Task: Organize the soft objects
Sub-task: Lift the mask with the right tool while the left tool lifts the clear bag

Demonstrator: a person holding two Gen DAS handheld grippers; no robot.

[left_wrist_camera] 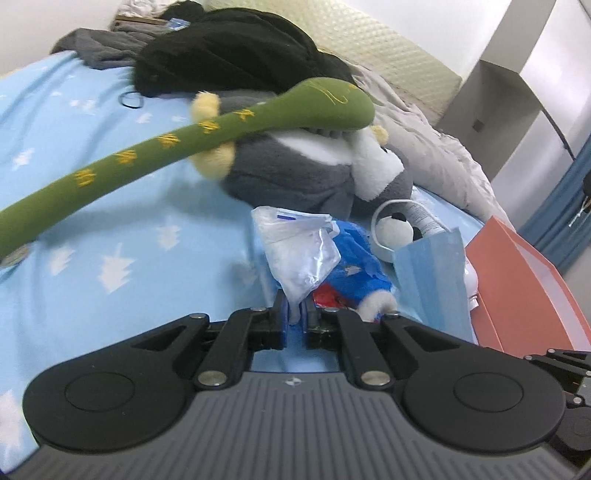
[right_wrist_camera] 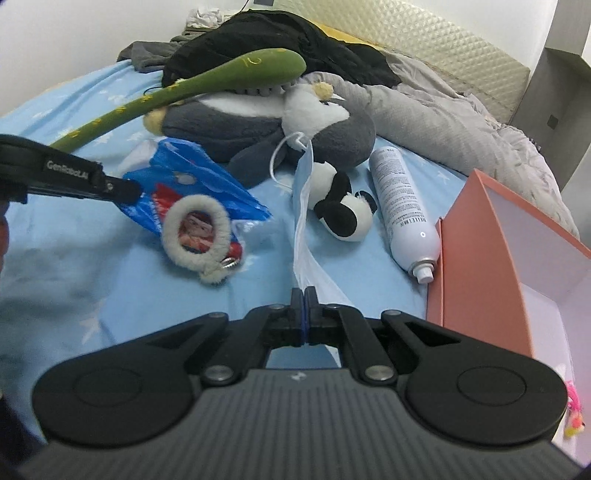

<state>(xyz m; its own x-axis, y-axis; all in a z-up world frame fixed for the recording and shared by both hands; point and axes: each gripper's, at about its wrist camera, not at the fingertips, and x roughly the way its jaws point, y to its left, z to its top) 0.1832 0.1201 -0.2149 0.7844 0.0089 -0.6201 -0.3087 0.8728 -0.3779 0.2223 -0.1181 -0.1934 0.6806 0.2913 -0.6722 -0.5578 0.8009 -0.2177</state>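
Note:
My left gripper (left_wrist_camera: 294,314) is shut on a blue and white plastic bag (left_wrist_camera: 306,254), held just above the blue bed sheet (left_wrist_camera: 110,206); the bag (right_wrist_camera: 192,177) and this gripper (right_wrist_camera: 131,192) also show in the right wrist view, with a furry ring keychain (right_wrist_camera: 197,236) by the bag. My right gripper (right_wrist_camera: 304,295) is shut on a blue face mask (right_wrist_camera: 304,206), lifted by its lower edge. The mask (left_wrist_camera: 430,280) hangs at right in the left view. A small panda plush (right_wrist_camera: 343,210), a grey and white plush (right_wrist_camera: 266,125) and a long green plush (right_wrist_camera: 192,85) lie beyond.
An open orange box (right_wrist_camera: 476,258) stands at the right, with a white spray can (right_wrist_camera: 402,206) lying beside it. Black clothing (right_wrist_camera: 280,40) and a grey duvet (right_wrist_camera: 443,110) are piled near the padded headboard (right_wrist_camera: 424,33). A black hair tie (left_wrist_camera: 131,99) lies on the sheet.

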